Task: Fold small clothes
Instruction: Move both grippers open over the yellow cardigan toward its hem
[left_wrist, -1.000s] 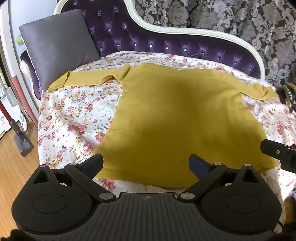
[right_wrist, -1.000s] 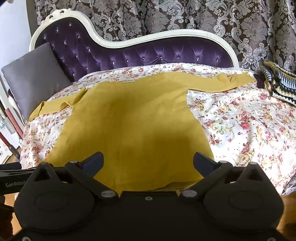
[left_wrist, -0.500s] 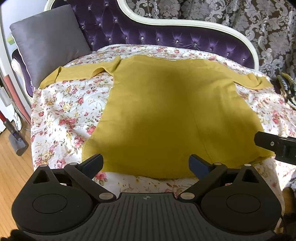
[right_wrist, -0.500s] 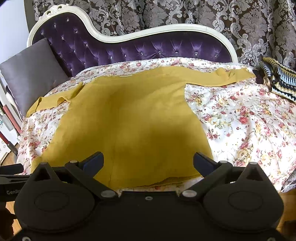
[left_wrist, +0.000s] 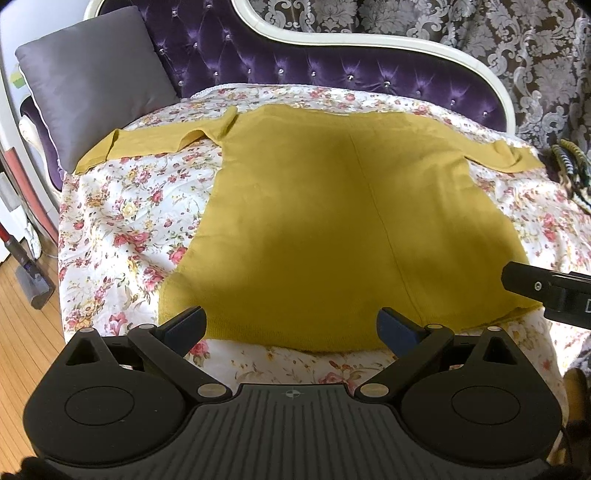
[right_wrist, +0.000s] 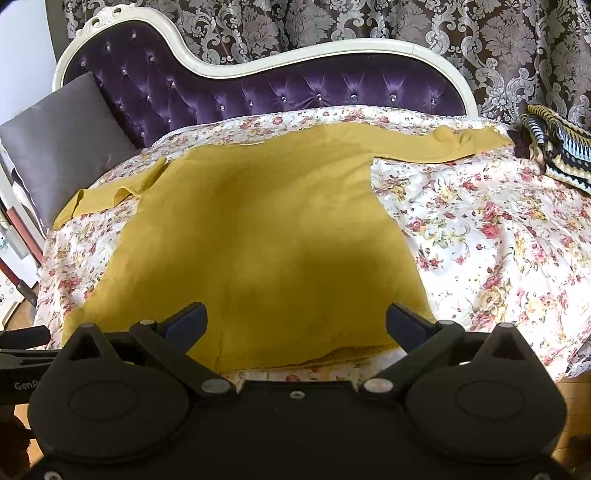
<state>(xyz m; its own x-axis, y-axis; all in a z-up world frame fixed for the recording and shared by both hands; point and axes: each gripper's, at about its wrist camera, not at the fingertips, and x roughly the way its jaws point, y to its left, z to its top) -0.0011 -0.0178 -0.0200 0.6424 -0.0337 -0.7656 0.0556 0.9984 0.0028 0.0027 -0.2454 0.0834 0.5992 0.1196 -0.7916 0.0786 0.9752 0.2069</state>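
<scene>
A mustard-yellow long-sleeved top (left_wrist: 332, 229) lies spread flat on the flowered sheet (left_wrist: 122, 221), hem toward me and both sleeves stretched out sideways; it also shows in the right wrist view (right_wrist: 266, 236). My left gripper (left_wrist: 291, 328) is open and empty, hovering over the hem near its left end. My right gripper (right_wrist: 295, 325) is open and empty, over the hem near its right corner. The right gripper's finger shows at the right edge of the left wrist view (left_wrist: 543, 288).
The sheet covers a purple tufted chaise (left_wrist: 295, 62) with a white frame. A grey cushion (left_wrist: 92, 77) leans at the left end. A striped knit throw (right_wrist: 554, 144) lies at the right end. Wooden floor (left_wrist: 22, 332) and a vacuum (left_wrist: 26, 266) are at the left.
Both views have shifted slightly: the hem sits a little farther up and away from the fingertips. Both grippers stay open; the garment has not moved.
</scene>
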